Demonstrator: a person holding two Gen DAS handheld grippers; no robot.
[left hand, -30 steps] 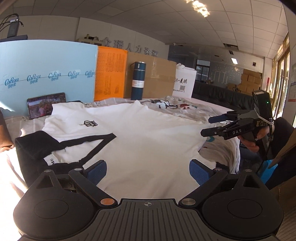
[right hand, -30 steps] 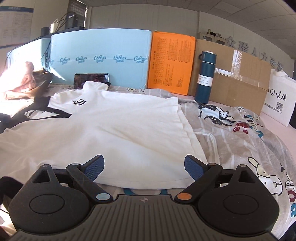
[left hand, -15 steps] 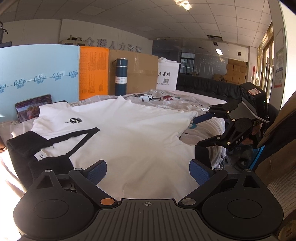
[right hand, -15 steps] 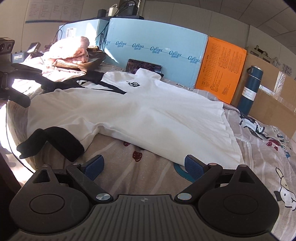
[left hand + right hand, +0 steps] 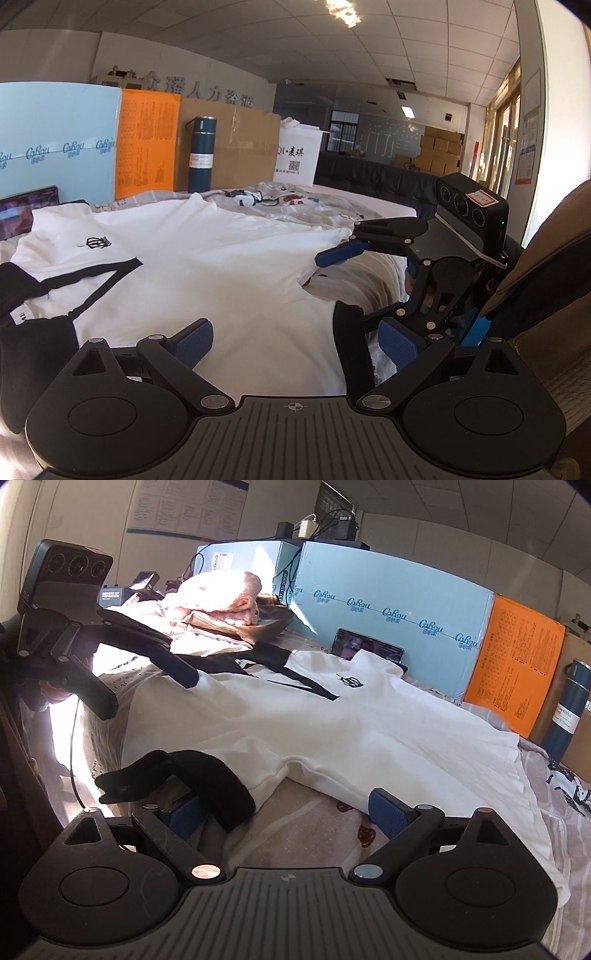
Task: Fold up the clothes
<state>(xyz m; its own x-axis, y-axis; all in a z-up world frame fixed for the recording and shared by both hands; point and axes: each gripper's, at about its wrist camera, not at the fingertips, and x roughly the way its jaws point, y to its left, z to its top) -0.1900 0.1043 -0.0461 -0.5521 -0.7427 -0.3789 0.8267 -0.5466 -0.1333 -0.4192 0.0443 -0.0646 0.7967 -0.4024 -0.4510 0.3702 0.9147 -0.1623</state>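
Right wrist: black sleeve cuff (image 5: 192, 775) nearer now.

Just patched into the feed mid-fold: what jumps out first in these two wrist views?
A white T-shirt with black sleeves sprawls flat across the cartoon-print bedsheet. Both grippers, left and right, hang open at its near edge. Behind stands a blue foam board, with an orange panel beside it.

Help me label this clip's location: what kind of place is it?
Probably an office or warehouse room used for recording, not a home: stacked cardboard boxes, a grid-panel ceiling, and printed notices on the wall. The white shirt lies on a cartoon-print sheet.
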